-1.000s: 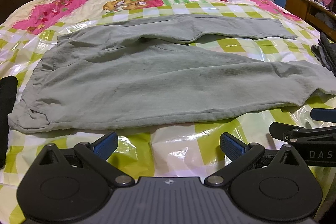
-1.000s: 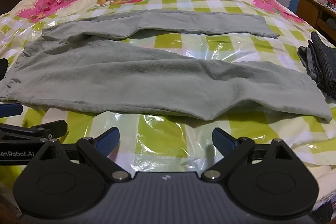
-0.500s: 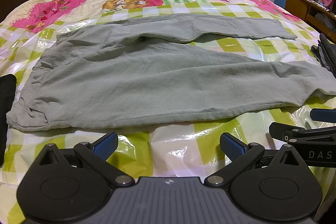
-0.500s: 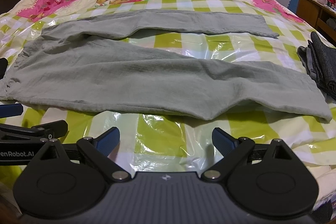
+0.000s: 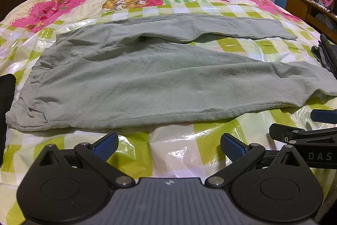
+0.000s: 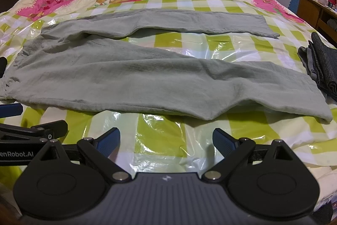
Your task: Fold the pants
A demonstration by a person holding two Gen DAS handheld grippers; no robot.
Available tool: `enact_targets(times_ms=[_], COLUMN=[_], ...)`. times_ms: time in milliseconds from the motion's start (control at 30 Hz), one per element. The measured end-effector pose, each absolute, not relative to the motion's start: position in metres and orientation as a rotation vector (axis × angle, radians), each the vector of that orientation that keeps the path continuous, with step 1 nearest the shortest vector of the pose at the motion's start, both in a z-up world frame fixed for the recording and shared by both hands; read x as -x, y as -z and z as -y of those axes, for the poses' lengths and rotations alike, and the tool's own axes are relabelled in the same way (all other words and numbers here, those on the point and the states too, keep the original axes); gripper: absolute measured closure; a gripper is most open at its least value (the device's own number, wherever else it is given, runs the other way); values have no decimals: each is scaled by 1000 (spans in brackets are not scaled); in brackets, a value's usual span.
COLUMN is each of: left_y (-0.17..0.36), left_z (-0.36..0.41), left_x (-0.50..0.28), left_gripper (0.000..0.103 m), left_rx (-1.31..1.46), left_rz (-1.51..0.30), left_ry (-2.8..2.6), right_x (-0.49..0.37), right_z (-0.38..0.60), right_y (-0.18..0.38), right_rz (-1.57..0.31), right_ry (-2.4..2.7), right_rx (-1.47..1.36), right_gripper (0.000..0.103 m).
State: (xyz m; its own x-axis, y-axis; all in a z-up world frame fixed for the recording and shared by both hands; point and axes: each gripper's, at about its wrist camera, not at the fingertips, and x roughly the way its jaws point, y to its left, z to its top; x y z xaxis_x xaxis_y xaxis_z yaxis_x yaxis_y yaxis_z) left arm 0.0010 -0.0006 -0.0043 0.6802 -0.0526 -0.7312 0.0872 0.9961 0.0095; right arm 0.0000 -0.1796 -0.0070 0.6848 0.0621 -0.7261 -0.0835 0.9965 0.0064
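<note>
**While both grippers wait at the near edge, the fold has not begun**

Although the task calls for a folded garment, the grey-green pants [image 5: 134,81] lie fully spread on the bed [image 5: 172,149], over a clear plastic sheet [image 6: 210,50] that covers the checked bedspread. The waistband [image 5: 25,102] sits to the left; both legs run out to the right. The legs are splayed apart, the far leg [image 6: 189,22] and the near leg [image 6: 189,85] separated by a wedge of bare bedspread. No layer is doubled over another, apart from a slight overlap at the crotch.

The left gripper [image 5: 168,147] hovers just short of the near hem edge, its blue-padded fingers [image 5: 105,143] spread wide and holding nothing. The right gripper [image 6: 166,139] is likewise wide apart and empty, level with the near leg's lower half. Neither touches the cloth.

Judgement: nothing is completed. Outstanding items appear to be laying one leg over the other, then folding the length down. The near leg's edge is rumpled and lifted near the cuff [image 6: 316,111], which may need smoothing.

A dark folded garment [image 6: 324,69] lies at the right edge of the bed, close to the near cuff; another dark item [image 5: 6,102] lies just beside the waistband.
</note>
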Motion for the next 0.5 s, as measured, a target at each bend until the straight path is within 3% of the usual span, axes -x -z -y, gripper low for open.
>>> enact_targets(times_ms=[500], left_y=[5], left_z=[3], left_x=[0], left_gripper=[0], left_rx=[-41], left_rz=[-819], left_ry=[83], right_x=[1], right_z=[182], right_y=[8], right_rz=[-817], right_ry=[-79], right_rx=[31], right_gripper=[9])
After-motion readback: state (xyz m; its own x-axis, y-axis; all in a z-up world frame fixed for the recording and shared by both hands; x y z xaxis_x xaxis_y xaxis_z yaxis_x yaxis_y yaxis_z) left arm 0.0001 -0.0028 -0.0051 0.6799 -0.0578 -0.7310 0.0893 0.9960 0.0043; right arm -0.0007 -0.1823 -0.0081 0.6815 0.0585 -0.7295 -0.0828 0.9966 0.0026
